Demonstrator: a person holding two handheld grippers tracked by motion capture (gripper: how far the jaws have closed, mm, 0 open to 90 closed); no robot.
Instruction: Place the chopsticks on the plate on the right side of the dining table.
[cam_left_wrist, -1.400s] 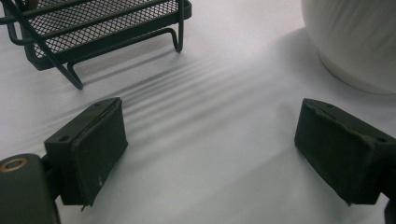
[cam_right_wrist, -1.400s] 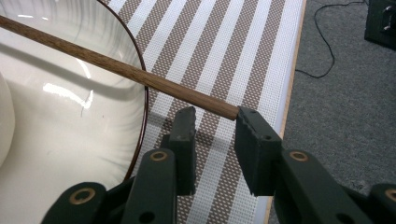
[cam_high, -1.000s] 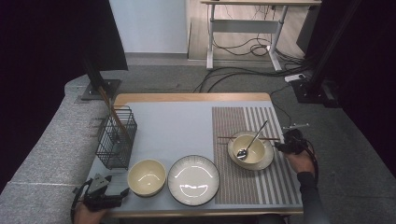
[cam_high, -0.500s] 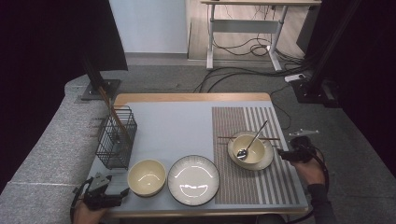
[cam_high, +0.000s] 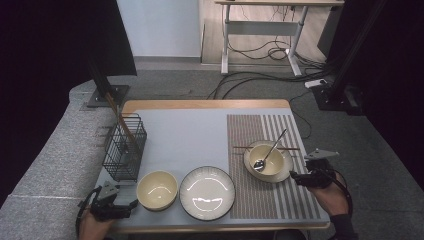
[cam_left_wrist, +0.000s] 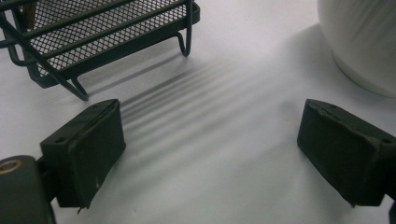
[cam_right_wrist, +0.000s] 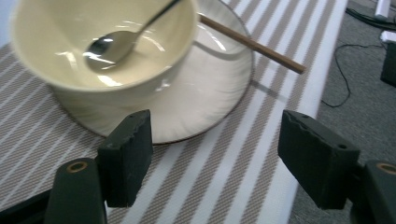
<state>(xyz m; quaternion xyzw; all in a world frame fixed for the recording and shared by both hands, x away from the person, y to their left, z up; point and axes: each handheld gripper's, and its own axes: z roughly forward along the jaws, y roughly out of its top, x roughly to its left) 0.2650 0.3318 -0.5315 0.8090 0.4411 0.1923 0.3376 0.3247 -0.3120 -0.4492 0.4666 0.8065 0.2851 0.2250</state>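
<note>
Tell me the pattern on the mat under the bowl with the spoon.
The mat has brown and white stripes, clearest in the right gripper view.

The high view looks down and forward over the whole table (cam_high: 200, 130); each gripper view sits low and close — both share its cloth, at 7 and 4 o'clock.

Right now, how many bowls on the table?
2. One cream bowl stands on the grey mat near the front left, beside the large plate. The other bowl sits on a saucer on the striped mat, holding a spoon. None looks hidden.
</note>
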